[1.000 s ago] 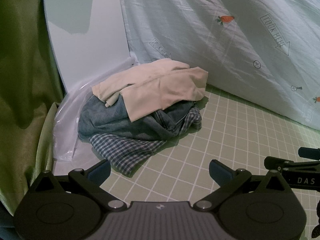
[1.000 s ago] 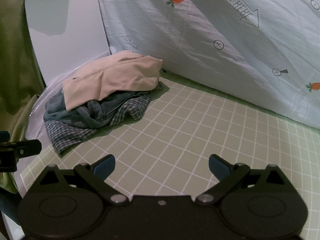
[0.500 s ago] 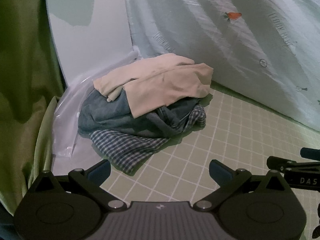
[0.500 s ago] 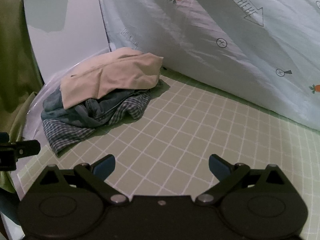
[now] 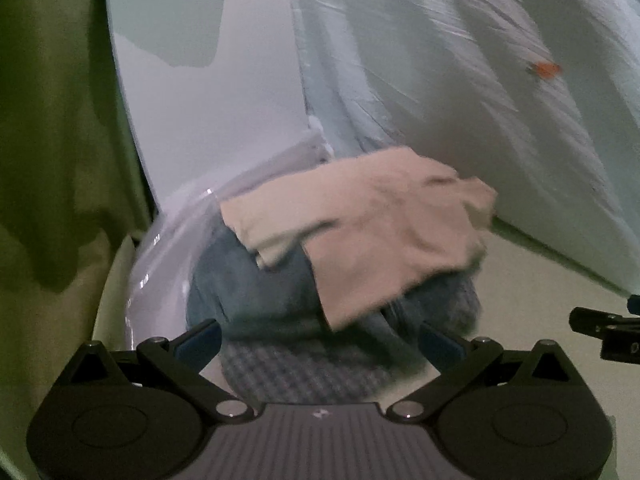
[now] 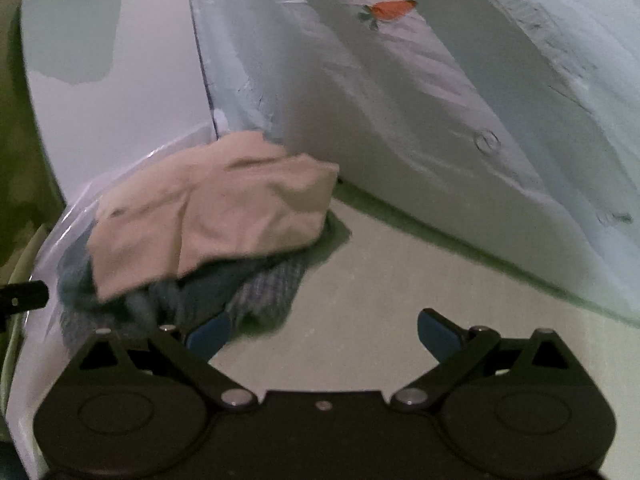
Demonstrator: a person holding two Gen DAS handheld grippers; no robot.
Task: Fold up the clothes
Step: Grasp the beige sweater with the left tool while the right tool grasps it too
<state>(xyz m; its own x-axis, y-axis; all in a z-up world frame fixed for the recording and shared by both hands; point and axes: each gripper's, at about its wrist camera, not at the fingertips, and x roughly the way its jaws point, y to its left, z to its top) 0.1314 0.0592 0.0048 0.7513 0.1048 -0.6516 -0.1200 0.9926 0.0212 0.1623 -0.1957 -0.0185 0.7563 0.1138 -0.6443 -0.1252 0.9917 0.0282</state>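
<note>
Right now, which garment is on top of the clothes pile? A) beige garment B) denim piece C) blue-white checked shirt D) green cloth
A: the beige garment drapes over the denim piece, with the checked shirt at the bottom of the pile; the right wrist view shows the same order. Both the left gripper and the right gripper are open and hold nothing.

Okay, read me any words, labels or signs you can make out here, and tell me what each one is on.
None can be read.
Sheet: a dark smear of print near the top right, too blurred.
Sheet: a small circle mark and an orange carrot, pictures only.
Clothes pile: no text.
</note>
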